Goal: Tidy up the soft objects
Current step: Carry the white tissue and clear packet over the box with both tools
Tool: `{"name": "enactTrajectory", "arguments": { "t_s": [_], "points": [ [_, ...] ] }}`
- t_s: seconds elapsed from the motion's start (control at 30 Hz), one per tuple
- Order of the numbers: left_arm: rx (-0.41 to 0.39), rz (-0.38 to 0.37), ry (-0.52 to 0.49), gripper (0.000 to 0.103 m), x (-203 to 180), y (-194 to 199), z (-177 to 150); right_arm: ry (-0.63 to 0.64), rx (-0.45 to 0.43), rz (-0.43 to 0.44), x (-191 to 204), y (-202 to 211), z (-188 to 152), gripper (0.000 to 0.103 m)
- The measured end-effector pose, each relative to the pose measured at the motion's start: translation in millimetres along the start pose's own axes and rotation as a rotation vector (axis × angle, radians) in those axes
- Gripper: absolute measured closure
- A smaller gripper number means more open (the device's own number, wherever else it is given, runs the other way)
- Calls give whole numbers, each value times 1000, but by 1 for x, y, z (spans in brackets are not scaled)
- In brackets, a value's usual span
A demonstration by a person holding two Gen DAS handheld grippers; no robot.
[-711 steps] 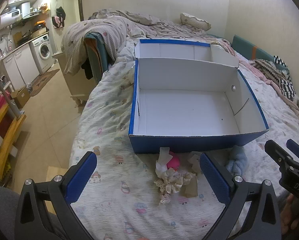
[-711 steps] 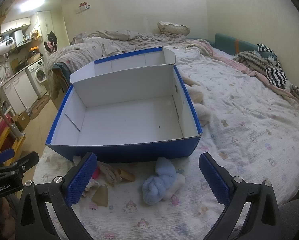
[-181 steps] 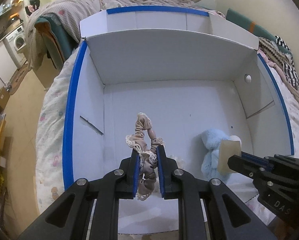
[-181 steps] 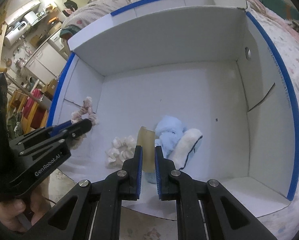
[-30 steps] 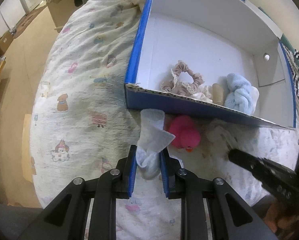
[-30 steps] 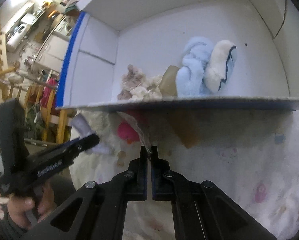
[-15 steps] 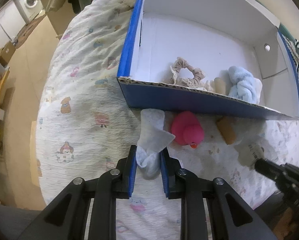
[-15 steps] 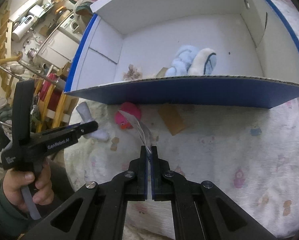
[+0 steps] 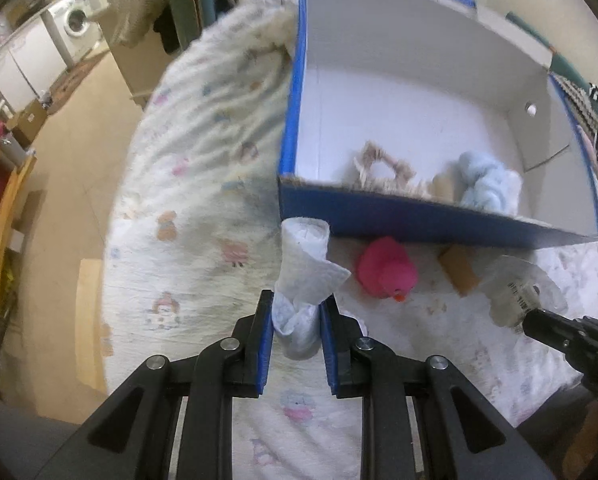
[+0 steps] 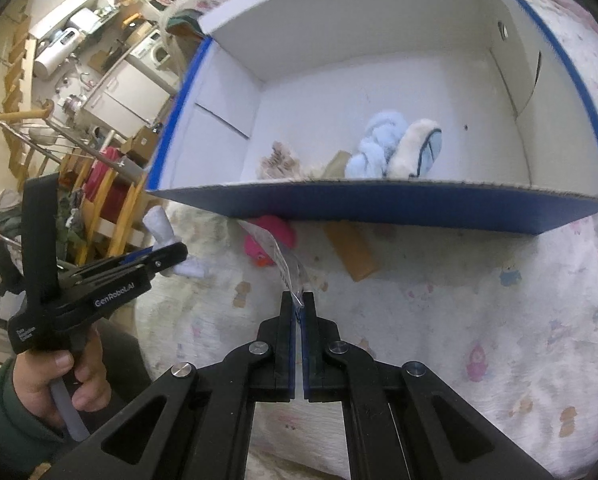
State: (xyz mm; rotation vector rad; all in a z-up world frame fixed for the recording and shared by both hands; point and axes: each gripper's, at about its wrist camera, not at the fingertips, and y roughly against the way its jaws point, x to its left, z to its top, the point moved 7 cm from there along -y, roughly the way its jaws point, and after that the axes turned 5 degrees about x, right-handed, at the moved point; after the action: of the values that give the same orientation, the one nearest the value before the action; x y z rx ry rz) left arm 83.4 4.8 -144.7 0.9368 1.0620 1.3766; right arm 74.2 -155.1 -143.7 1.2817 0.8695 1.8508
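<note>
Two grippers above the bedsheet (image 9: 203, 184), each carrying one soft item toward the blue box (image 9: 419, 212). I had the left gripper (image 9: 297, 320) pinched on a pale rolled cloth (image 9: 305, 276); the blue pads pressed its lower end from both sides while the upper part stood free above them, just in front of the box's near wall. I judged the cloth light and limp, likely to flop or unroll if held by an edge, so the hold low on the bundled part looked sound to me. I had the right gripper (image 10: 297, 304) pressed nearly together on the corner of a thin clear plastic packet (image 10: 277, 252), which rose from the pads toward the box wall; in the left view the same packet (image 9: 519, 292) showed a printed label. I took it for slippery and nearly weightless, apt to slide out of a shallow corner pinch, and a deeper bite would have been safer. On the sheet between the two grippers lay a pink rubber duck (image 9: 387, 272) and a tan block (image 9: 459, 272), both just beside the wall. Inside the box rested a beige scrunchie (image 9: 379, 168) and a fluffy blue bundle (image 10: 379, 148) with a cream piece (image 10: 415, 148) touching it.
</note>
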Motion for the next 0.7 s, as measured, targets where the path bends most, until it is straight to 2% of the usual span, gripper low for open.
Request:
{"name": "enactTrajectory", "arguments": {
  "t_s": [0.1,0.23,0.43,0.7],
  "points": [
    [-45,20,5,83,3,26,4,15,-38,18,6,15,0,99],
    [-38,6,20,83,3,49,3,20,-97,48,11,38,2,99],
    [-94,19,-35,83,-10,79,20,-16,-146,74,4,57,6,99],
    [-101,-4,-76,83,-17,76,45,-78,-172,93,-8,62,19,99]
  ]
}}
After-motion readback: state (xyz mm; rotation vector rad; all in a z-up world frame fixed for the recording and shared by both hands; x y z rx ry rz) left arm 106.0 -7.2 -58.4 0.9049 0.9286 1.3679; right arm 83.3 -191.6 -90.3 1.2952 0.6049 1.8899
